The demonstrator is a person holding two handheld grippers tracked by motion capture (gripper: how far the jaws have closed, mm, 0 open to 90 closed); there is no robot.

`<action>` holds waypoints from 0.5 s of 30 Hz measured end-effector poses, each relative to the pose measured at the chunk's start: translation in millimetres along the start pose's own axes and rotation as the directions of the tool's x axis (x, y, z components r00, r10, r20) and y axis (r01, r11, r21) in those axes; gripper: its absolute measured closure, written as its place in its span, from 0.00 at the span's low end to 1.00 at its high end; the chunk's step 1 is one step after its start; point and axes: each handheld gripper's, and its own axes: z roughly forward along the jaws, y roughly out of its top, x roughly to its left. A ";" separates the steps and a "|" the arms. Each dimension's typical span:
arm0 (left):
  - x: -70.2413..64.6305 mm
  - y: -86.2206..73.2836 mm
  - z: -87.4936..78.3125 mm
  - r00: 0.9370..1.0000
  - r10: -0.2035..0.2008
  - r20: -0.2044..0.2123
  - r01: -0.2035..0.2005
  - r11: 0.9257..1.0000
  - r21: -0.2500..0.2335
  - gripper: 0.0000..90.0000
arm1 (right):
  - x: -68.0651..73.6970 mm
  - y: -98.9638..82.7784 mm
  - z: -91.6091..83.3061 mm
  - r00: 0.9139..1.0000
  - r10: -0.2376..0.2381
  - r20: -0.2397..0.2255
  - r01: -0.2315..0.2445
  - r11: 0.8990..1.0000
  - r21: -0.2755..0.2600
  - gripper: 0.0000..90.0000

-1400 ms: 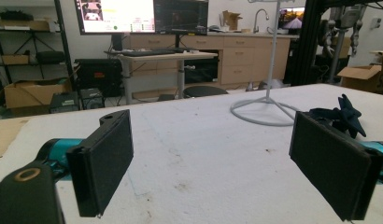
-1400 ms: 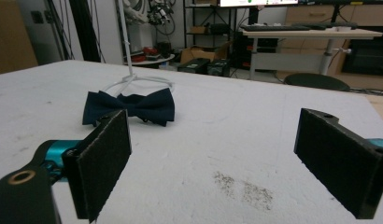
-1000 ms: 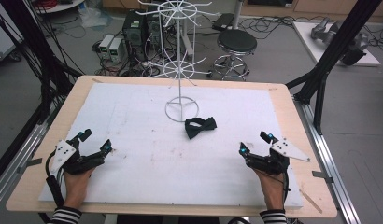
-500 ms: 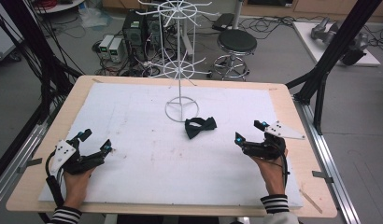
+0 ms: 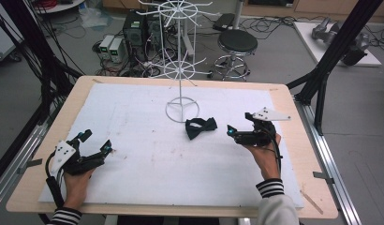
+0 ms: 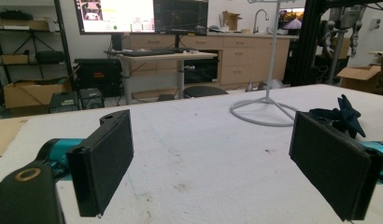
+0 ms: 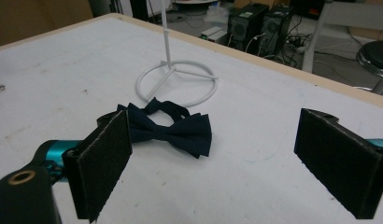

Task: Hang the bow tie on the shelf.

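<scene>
A dark navy bow tie lies flat on the white mat, just in front of the ring base of a white wire rack stand. My right gripper hovers a short way to the right of the tie, open, jaws pointing at it. In the right gripper view the bow tie lies ahead and left of centre, beyond the wide gap of the right gripper, with the stand base behind it. My left gripper rests open near the mat's front left. In its own view the left gripper holds nothing.
The white mat covers most of the wooden table. The rack's tall pole and hooked arms rise above the table's middle back. Black frame posts flank the table; a stool and computers stand on the floor behind.
My right gripper has moved forward and left from the front right of the mat, up close to the bow tie. The left gripper and the tie have stayed put.
</scene>
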 end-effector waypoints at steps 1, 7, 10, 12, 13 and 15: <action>0.3 0.0 -0.1 1.000 0.000 0.000 0.000 1.000 0.001 0.16 | -0.4 1.0 2.3 1.000 -0.001 -0.005 0.001 1.000 0.008 0.11; 0.5 0.0 0.5 1.000 -0.005 0.000 0.005 1.000 -0.001 0.16 | -1.0 9.0 21.2 0.999 -0.005 -0.033 0.007 0.998 0.061 0.11; 0.5 0.1 0.4 1.000 -0.005 -0.001 0.005 1.000 -0.001 0.16 | -1.6 9.8 31.1 0.998 0.014 -0.059 -0.011 0.998 0.063 0.11; 0.7 0.1 0.5 1.000 -0.006 0.001 0.006 1.000 0.000 0.16 | -1.3 9.9 36.6 0.998 0.007 -0.057 -0.002 0.997 0.081 0.11; 0.7 0.1 0.4 1.000 -0.008 0.000 0.008 1.000 0.001 0.16 | -1.6 10.1 39.5 0.998 0.009 -0.066 -0.003 0.996 0.089 0.11; 0.8 0.1 0.4 1.000 -0.008 0.000 0.008 1.000 0.001 0.16 | -2.5 11.2 44.7 0.997 0.010 -0.071 -0.003 0.995 0.098 0.11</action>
